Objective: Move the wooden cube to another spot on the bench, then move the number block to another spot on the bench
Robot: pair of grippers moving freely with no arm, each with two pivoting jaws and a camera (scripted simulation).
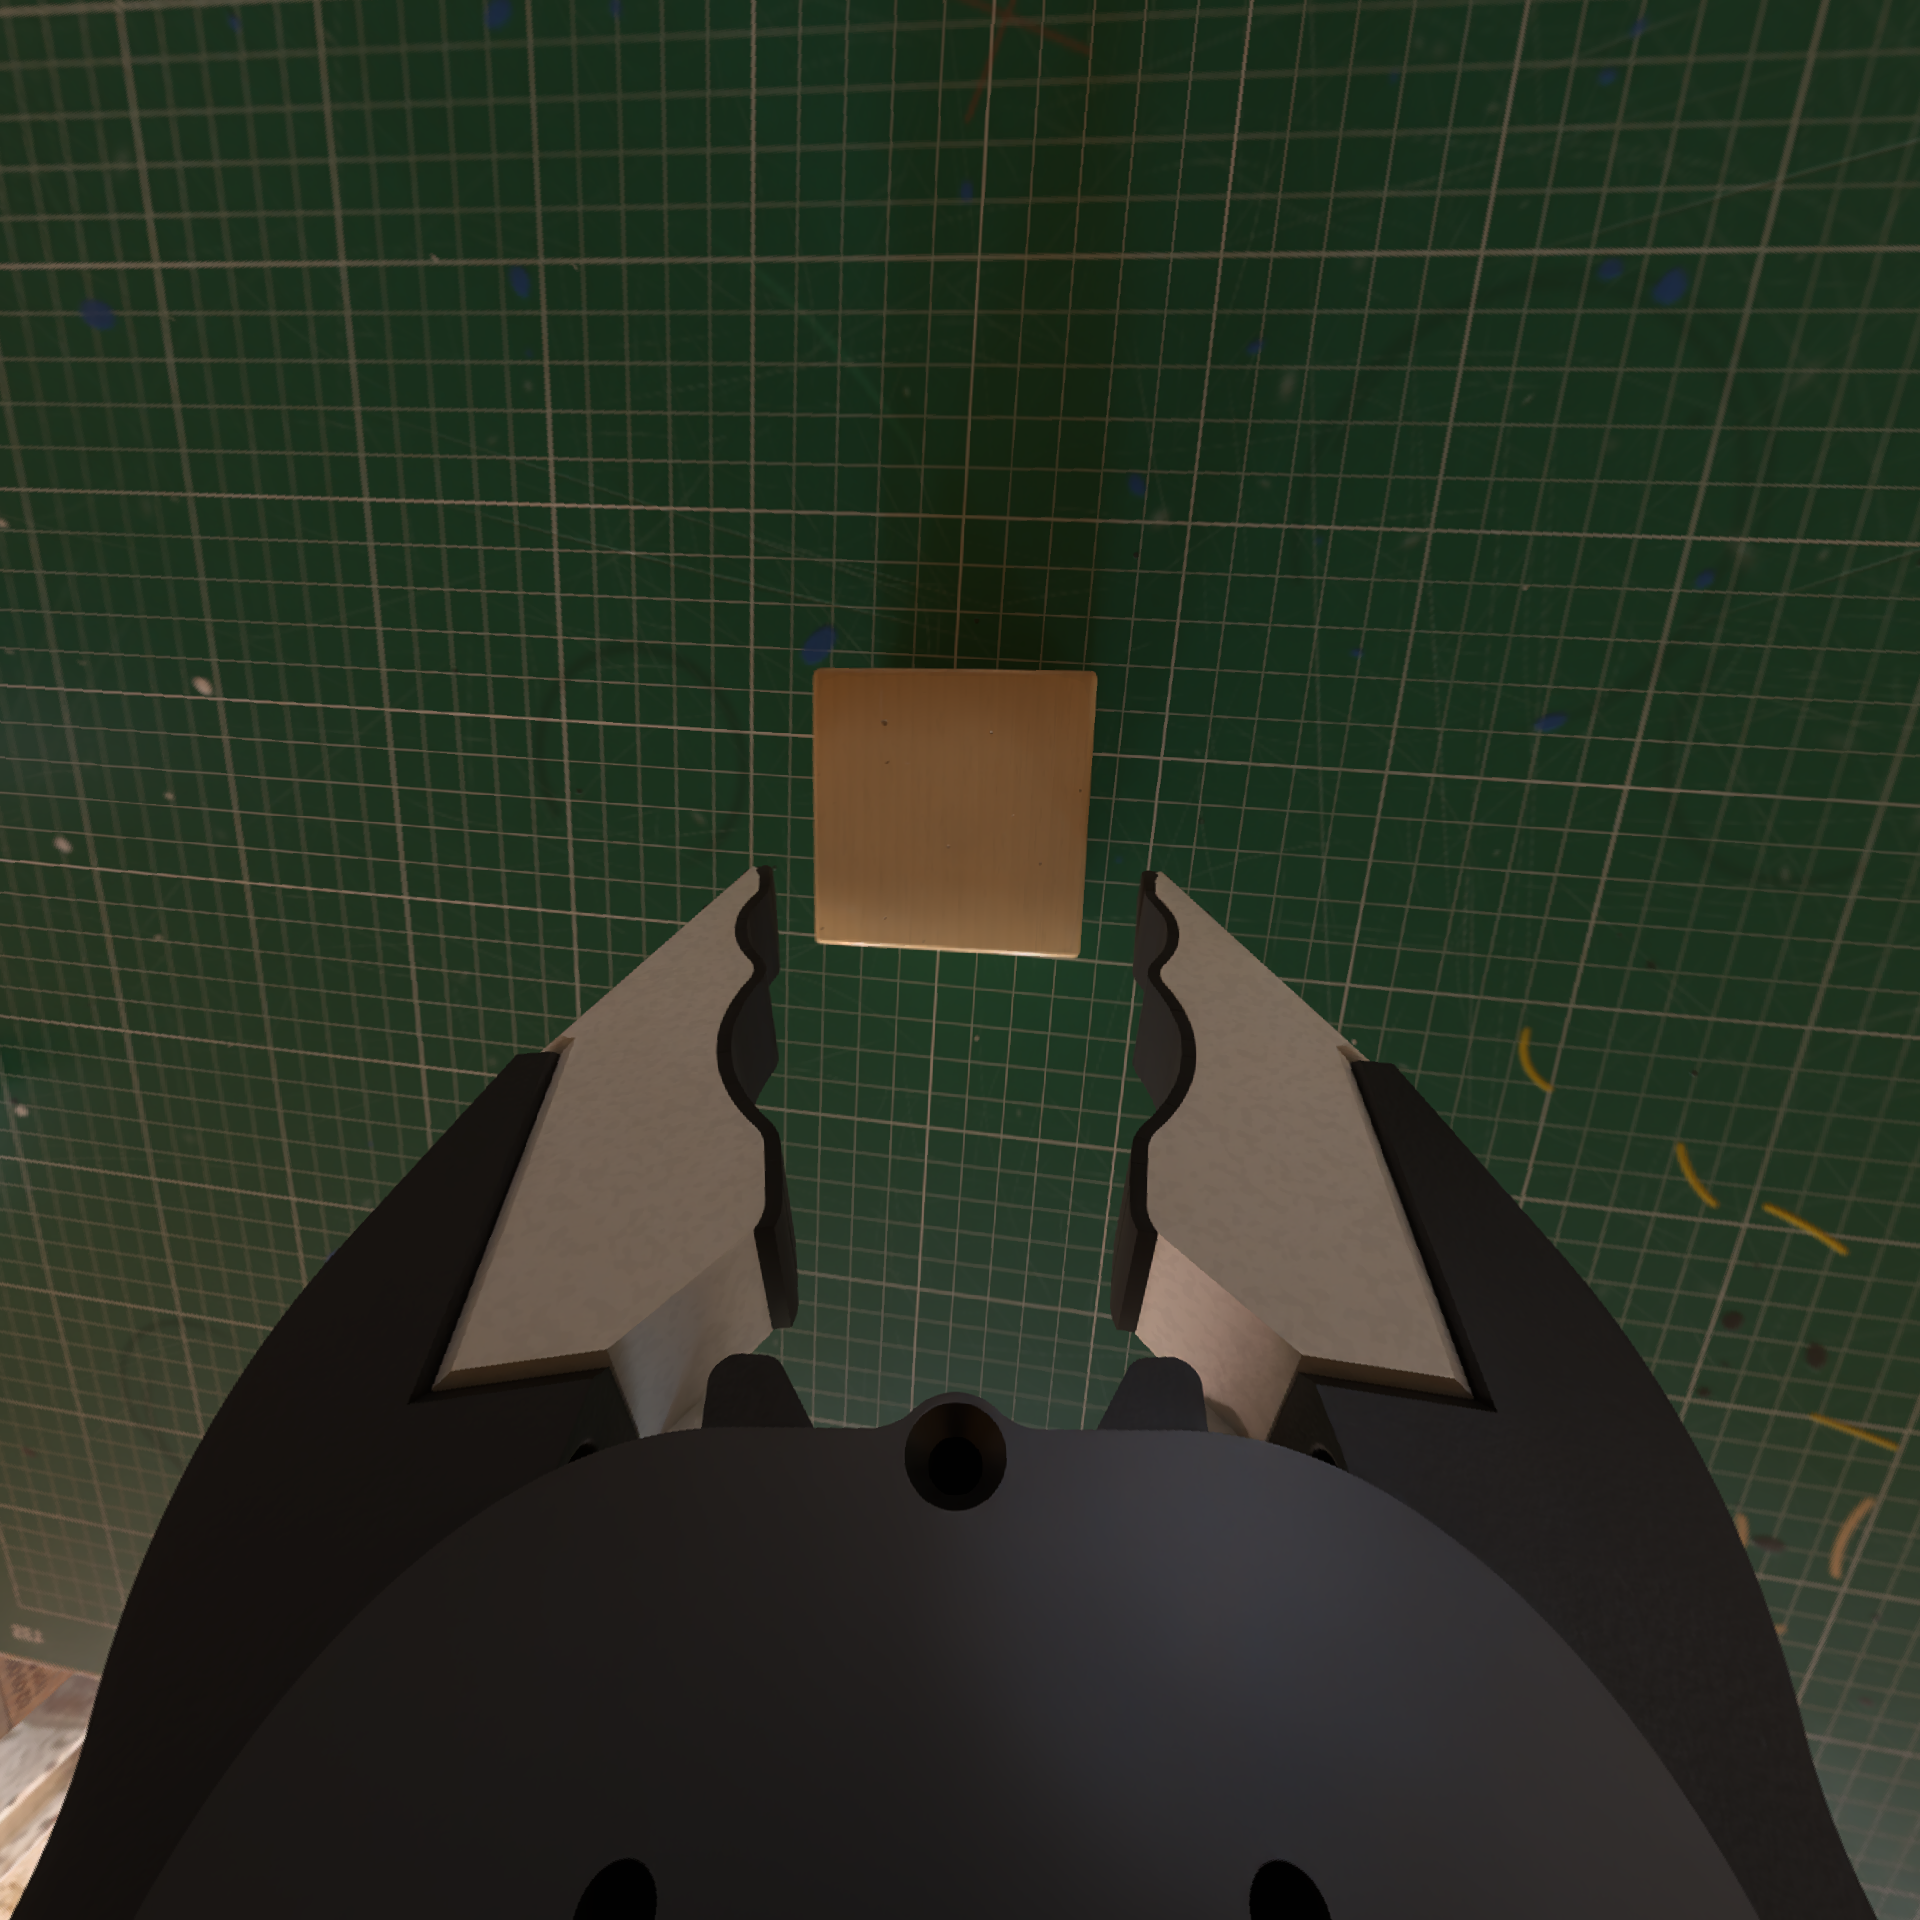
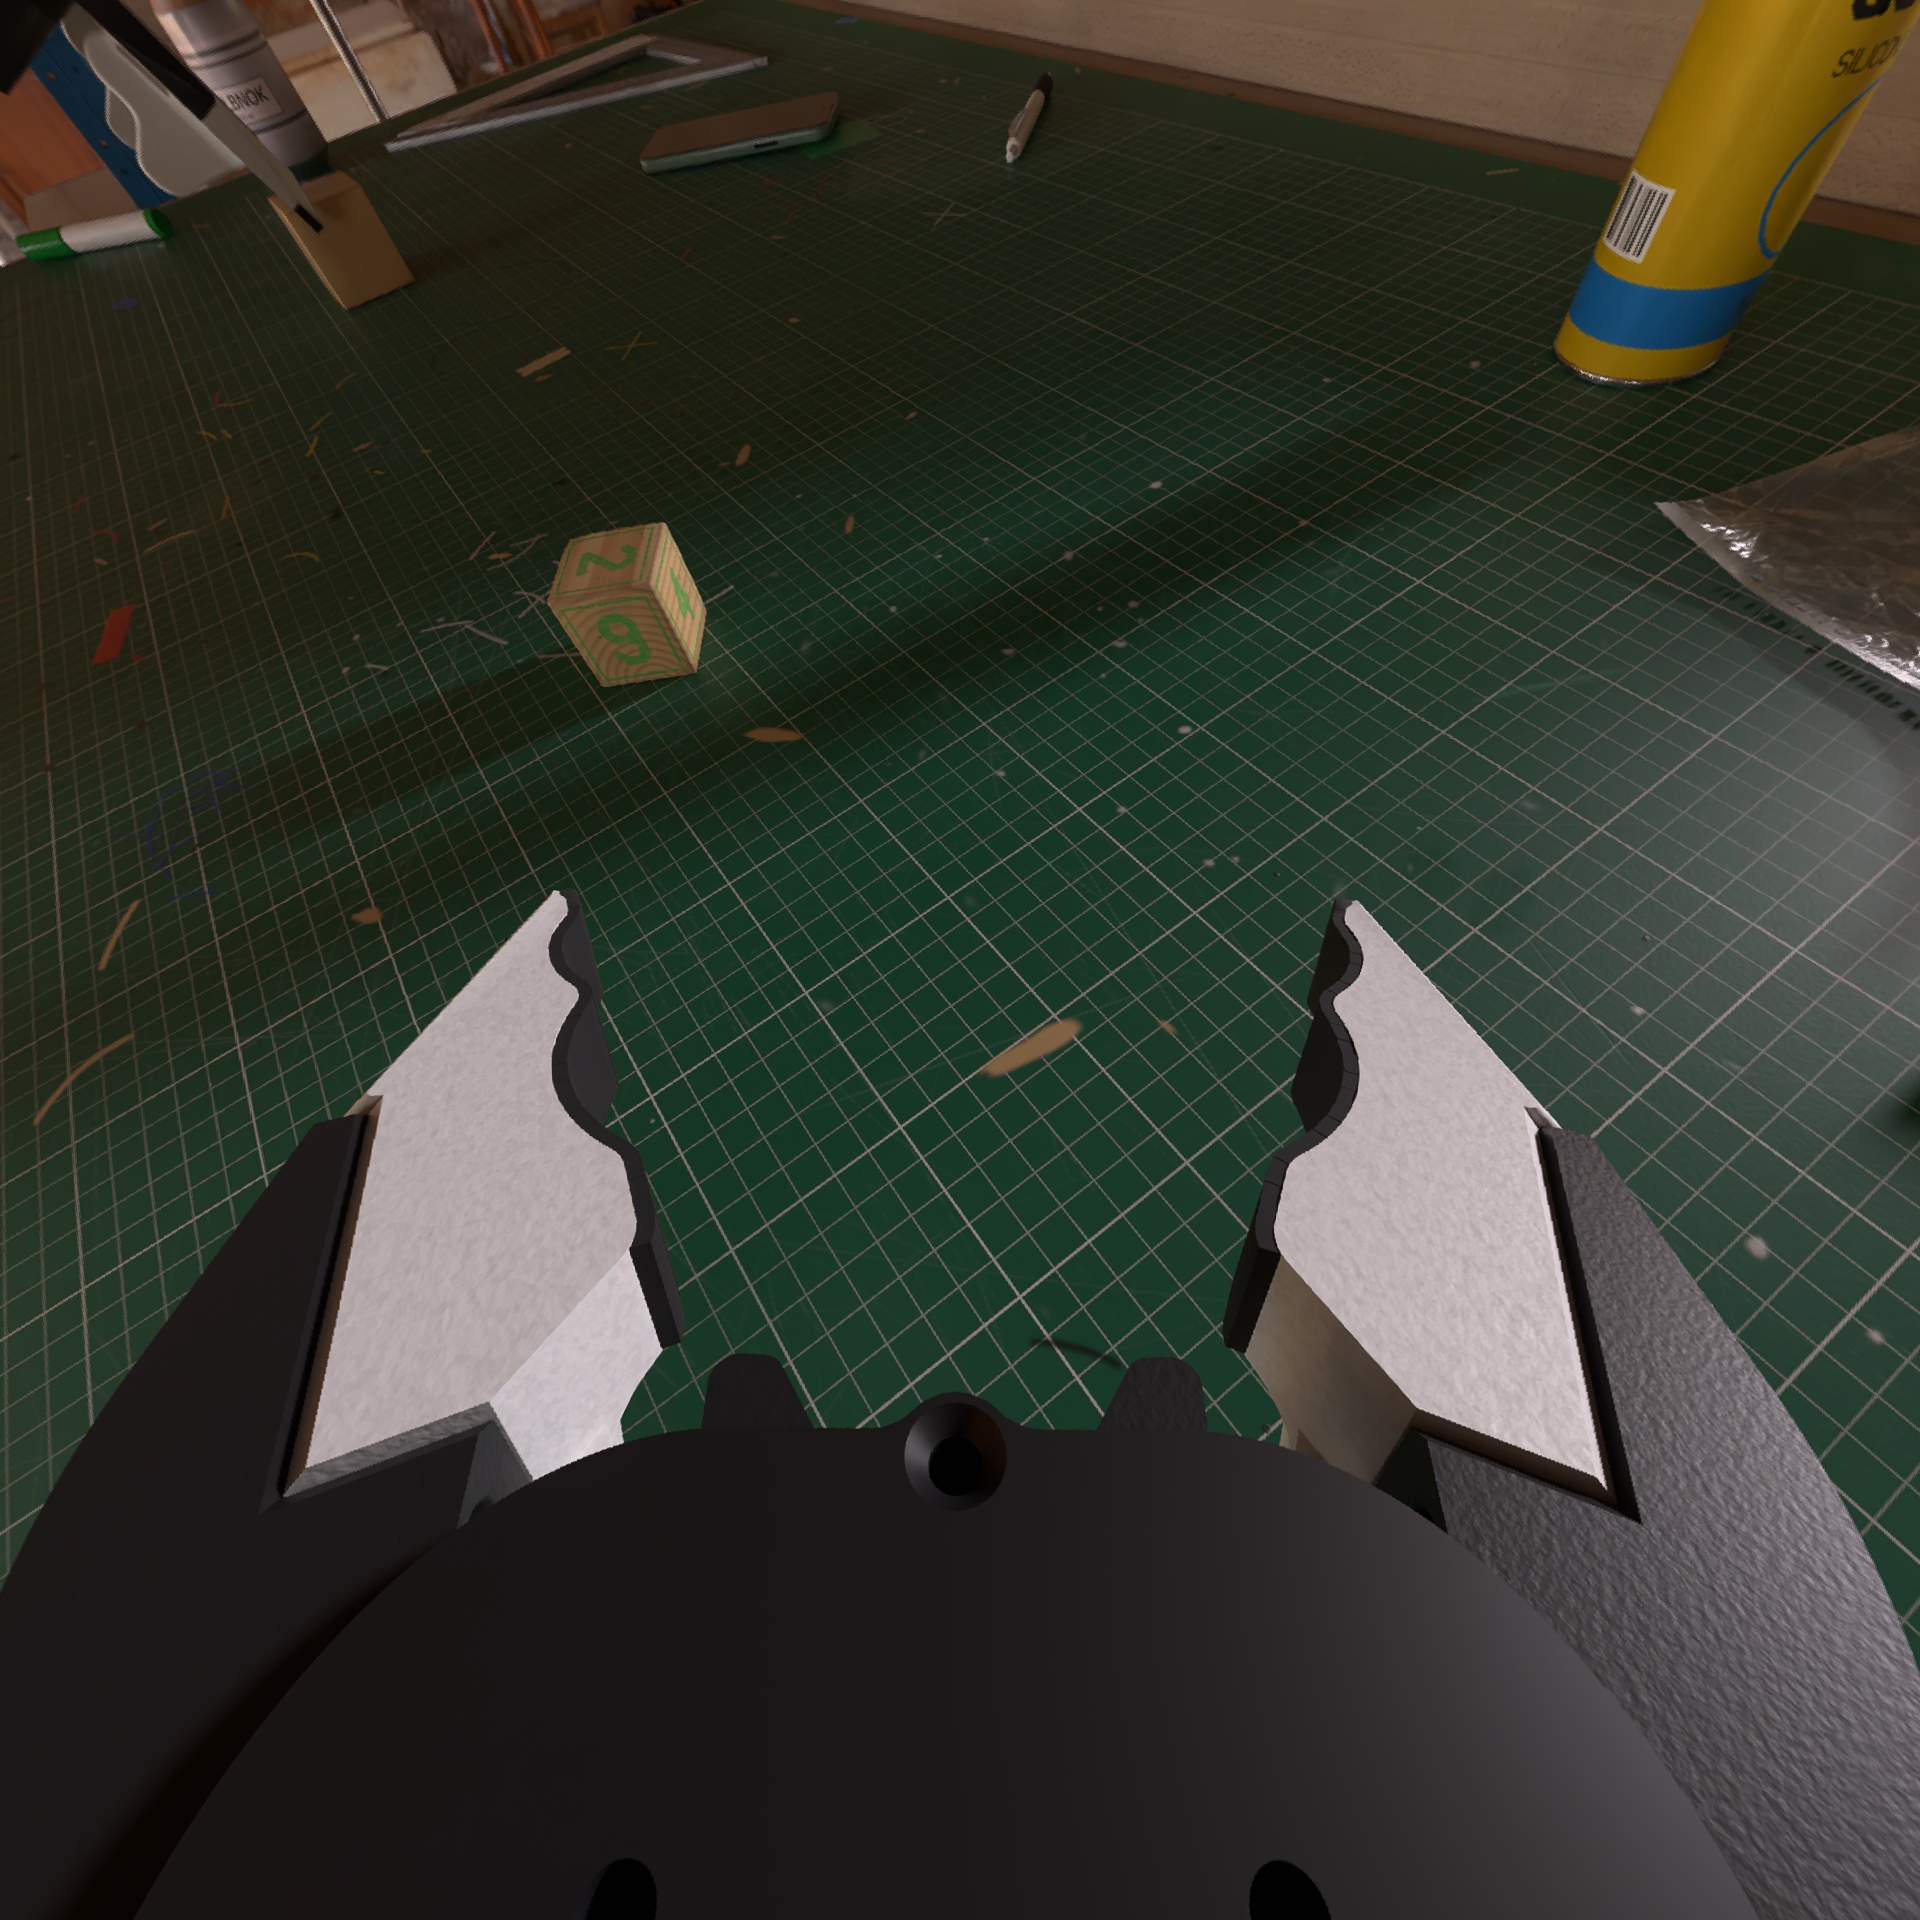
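A plain wooden cube [image 1: 954, 810] sits on the green cutting mat [image 1: 416, 520], seen from above in the left wrist view. My left gripper [image 1: 956, 878] is open, its fingertips on either side of the cube's near edge, not closed on it. In the right wrist view the cube [image 2: 353, 255] is far at the upper left, with the left gripper [image 2: 286, 197] right over its top. The number block [image 2: 629, 605], pale wood with green digits, lies on the mat ahead and left of my right gripper [image 2: 956, 899], which is open and empty above the mat.
A yellow and blue tube [image 2: 1704, 208] stands at the far right. A crinkled plastic bag [image 2: 1829, 561] lies at the right edge. A phone [image 2: 743, 130], a pen [image 2: 1027, 116], a metal square [image 2: 582, 88], a green marker [image 2: 94, 237] and a can [image 2: 249, 83] lie at the back.
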